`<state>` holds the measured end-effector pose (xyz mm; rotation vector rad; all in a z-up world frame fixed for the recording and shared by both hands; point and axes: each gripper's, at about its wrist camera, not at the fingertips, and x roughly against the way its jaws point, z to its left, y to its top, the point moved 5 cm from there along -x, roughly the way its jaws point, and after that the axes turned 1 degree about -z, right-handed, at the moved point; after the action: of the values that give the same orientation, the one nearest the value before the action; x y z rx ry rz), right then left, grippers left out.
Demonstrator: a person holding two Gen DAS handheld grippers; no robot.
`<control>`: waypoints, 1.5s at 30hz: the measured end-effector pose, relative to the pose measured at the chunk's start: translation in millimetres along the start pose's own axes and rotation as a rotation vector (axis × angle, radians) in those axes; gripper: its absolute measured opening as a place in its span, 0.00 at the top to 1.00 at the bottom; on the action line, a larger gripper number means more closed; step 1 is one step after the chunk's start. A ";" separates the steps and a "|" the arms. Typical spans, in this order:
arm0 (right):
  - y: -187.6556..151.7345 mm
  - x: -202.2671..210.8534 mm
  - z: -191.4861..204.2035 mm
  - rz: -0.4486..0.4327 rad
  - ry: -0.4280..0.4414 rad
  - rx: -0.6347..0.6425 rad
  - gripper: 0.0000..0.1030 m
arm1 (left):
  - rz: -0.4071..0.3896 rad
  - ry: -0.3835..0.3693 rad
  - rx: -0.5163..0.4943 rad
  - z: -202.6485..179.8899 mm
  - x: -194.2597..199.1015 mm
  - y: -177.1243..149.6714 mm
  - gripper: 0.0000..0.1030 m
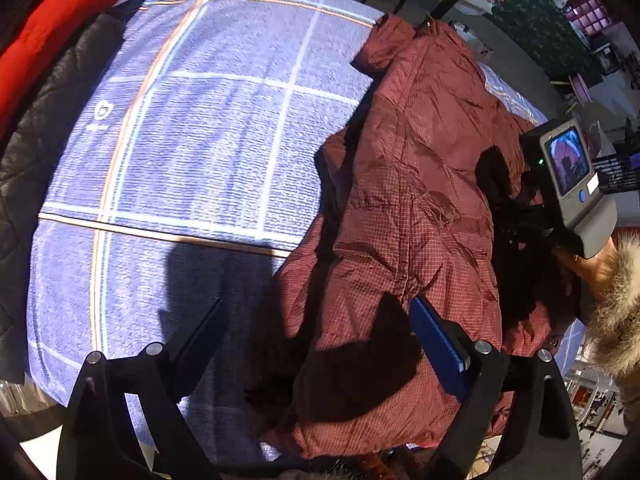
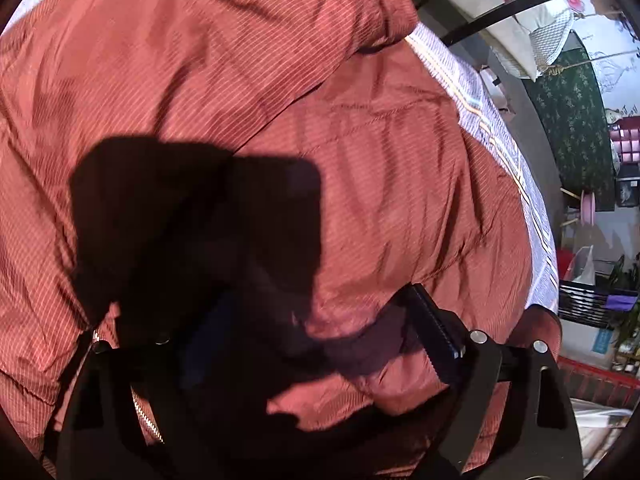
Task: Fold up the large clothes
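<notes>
The left gripper [image 1: 320, 344] hovers with jaws spread over the near hem of the jacket [image 1: 420, 200], the right gripper [image 2: 304, 340] has jaws spread around a jacket fold, and the jacket lies on the bed [image 1: 192, 120], right of a black coat [image 1: 44, 140].

I see a bed [image 1: 192, 152] w/ a lavender-blue cover, white + orange grid lines and a small white logo near its left side. On it: a dark red puffer jacket [image 1: 420, 184], crumpled, along the right half, lit by strong sun w/ hard shadows. At the left edge a black quilted jacket [image 1: 44, 140], and beyond that a red garment [image 1: 44, 28]
</notes>
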<state>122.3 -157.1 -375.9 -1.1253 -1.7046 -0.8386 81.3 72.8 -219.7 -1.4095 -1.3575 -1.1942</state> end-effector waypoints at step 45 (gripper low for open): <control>-378.0 69.8 -211.0 -0.070 0.415 -1.348 0.30 | -0.129 -0.043 -0.203 -75.1 49.4 51.1 0.16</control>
<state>-177.1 -454.2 -256.0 -1.5202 -0.6879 -2.2203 124.0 6.3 -153.1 -1.5137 -1.4066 -1.4272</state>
